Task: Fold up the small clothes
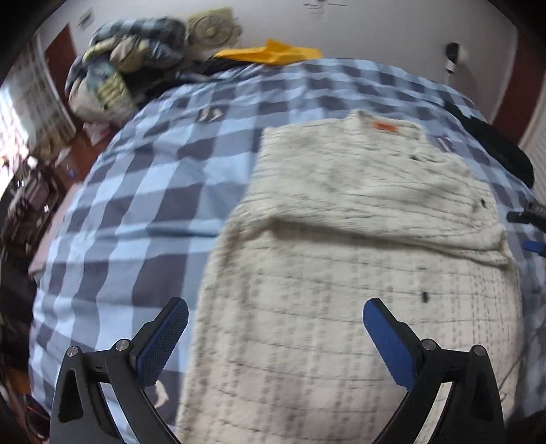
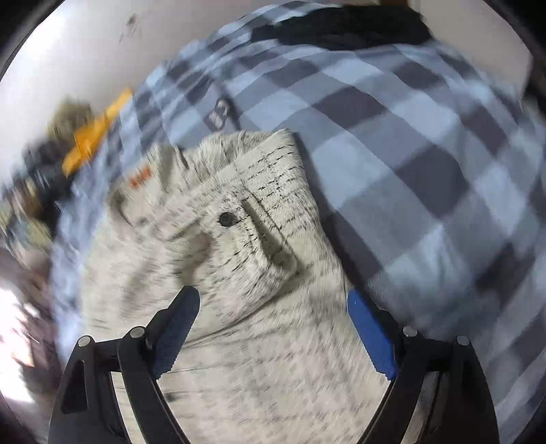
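Lying: a cream knit garment (image 1: 358, 239) with thin dark grid lines, spread on a blue-and-grey checked bedcover (image 1: 143, 191), partly folded.
Fold: its upper part is doubled over the lower, leaving a raised ridge across the middle.
Label: a small orange tag (image 1: 385, 127) sits near the garment's far edge.
Button: one dark button (image 2: 226, 219) shows beside a slit in the right wrist view.
Left gripper (image 1: 274, 336): jaws spread wide above the garment's near part, nothing between the pads.
Right gripper (image 2: 273, 328): jaws wide too, over the garment's right edge, gripping nothing.
Surface: the bedcover runs well past the garment to its left and beyond its far edge.
Room: past the garment's far edge lie a yellow cloth (image 1: 273, 53) and a heap of bedding (image 1: 129, 61) by a white wall (image 1: 375, 27).
Edges: a dark cloth (image 1: 494, 147) lies just right of the garment.
Open room: bare bedcover left of the garment.
Sharpness: both views are blurred.
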### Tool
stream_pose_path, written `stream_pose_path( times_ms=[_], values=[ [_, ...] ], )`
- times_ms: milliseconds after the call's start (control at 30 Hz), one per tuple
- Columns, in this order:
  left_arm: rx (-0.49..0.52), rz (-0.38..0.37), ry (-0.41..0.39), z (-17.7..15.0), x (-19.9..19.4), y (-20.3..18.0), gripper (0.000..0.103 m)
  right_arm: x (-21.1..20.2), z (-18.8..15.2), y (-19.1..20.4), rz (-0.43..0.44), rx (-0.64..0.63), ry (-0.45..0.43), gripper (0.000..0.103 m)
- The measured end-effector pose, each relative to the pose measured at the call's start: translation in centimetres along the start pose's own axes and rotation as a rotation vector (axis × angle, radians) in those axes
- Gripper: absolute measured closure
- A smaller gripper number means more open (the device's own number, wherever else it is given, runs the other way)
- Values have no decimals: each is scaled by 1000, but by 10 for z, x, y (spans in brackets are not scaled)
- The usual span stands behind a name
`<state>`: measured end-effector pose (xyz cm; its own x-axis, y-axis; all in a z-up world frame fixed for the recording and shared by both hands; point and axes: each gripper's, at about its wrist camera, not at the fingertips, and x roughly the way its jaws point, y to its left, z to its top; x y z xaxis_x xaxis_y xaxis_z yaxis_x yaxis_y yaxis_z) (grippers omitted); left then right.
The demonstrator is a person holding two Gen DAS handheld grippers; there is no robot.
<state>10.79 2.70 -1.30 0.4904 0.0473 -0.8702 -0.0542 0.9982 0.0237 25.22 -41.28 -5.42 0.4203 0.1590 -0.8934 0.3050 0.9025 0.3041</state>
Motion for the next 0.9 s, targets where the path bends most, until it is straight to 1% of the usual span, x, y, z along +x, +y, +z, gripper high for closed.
stream_pose_path(
  times_ms=[67,167,233,267,300,333,367,433,467,500,533,567,600,633,667,733,767,833,867,900],
  values=[
    [-45,-8,10,2,3,16,0,19,9,8,-38,-55,14,17],
    [-99,-12,3,8,8,33,0,44,17,14,-50,-80,35,17],
    [-112,-23,24,12,15,39,0,58,13,21,-32,-95,61,44],
    [-116,-26,36,14,18,40,0,67,9,29,-45,-134,94,64],
    [-120,-26,46,16,22,42,0,71,4,36,-83,-177,104,73],
    [-122,-22,47,17,24,43,0,69,1,39,-91,-188,84,78],
    [-124,-10,40,17,25,45,0,61,1,37,-74,-176,56,84],
    [-114,8,27,16,24,46,0,47,9,27,-27,-116,32,85],
    [-99,20,23,15,23,45,0,35,15,15,18,-55,-1,86],
    [-89,27,26,15,24,44,0,28,18,8,35,-24,-26,86],
    [-78,33,31,14,24,43,0,21,21,1,38,-2,-50,86],
    [-67,39,35,13,25,41,0,14,22,-6,20,16,-80,86],
    [-62,42,36,13,25,41,0,13,21,-8,2,20,-89,86],
    [-56,45,37,13,26,40,0,16,19,-8,-17,19,-79,86],
    [-50,48,38,13,26,38,0,23,16,-10,-26,17,-49,86],
    [-34,57,39,12,28,36,0,48,8,-15,-36,26,78,78],
    [-25,66,38,12,29,35,0,53,7,-20,-38,53,109,72],
    [-8,95,43,12,33,35,0,47,8,-32,16,126,95,67],
    [-2,112,48,12,36,35,0,39,9,-43,44,197,85,56],
    [1,127,53,12,41,36,0,31,11,-51,32,239,66,48]
  ],
)
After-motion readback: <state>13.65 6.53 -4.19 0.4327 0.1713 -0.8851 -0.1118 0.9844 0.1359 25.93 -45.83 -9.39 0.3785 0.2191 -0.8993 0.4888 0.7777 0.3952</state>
